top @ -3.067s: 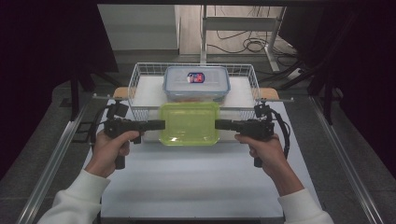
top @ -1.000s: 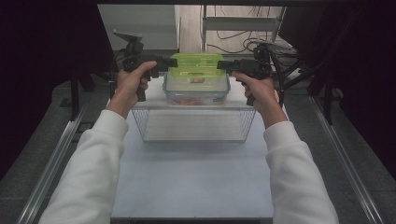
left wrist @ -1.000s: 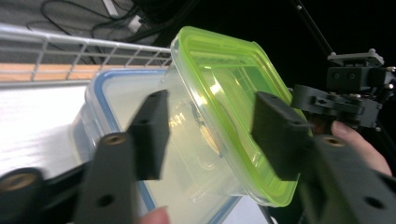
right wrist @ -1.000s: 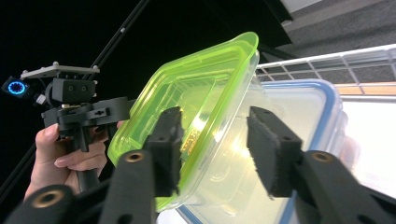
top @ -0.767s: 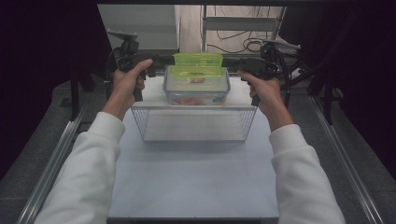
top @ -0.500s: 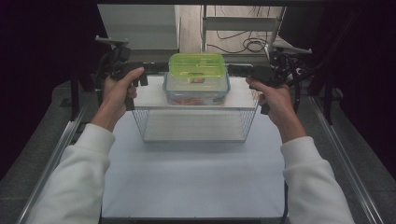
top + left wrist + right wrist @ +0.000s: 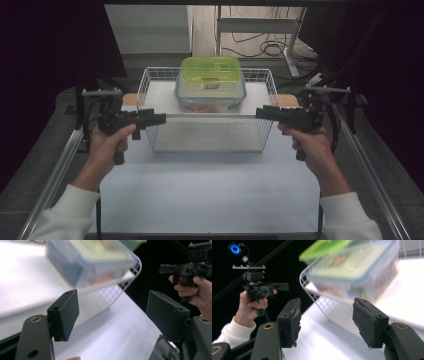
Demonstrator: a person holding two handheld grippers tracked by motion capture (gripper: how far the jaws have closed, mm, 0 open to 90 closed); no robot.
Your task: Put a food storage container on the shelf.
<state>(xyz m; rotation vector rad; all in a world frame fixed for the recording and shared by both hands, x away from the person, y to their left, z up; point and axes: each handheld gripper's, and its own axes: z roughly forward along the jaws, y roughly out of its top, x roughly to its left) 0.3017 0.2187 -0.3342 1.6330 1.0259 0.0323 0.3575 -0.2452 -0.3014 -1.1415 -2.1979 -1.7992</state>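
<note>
Flanking the wire basket [image 7: 207, 112], left gripper [image 7: 159, 118] and right gripper [image 7: 262, 113] hold nothing, jaws wide apart. With the green container [image 7: 210, 72] stacked on the clear lidded box [image 7: 210, 95] inside, they'd best grip opposite rims together, level.

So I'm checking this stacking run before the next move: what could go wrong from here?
1. The green container sits loose on the blue-lidded container in the wire basket; a knock to the basket could slide it off.
2. Both hand-held grippers, left and right, hang open close to the basket's sides, so a careless move could catch the wire.
3. The gripper views are blurred, so I can't tell whether the stack sits level.
</note>
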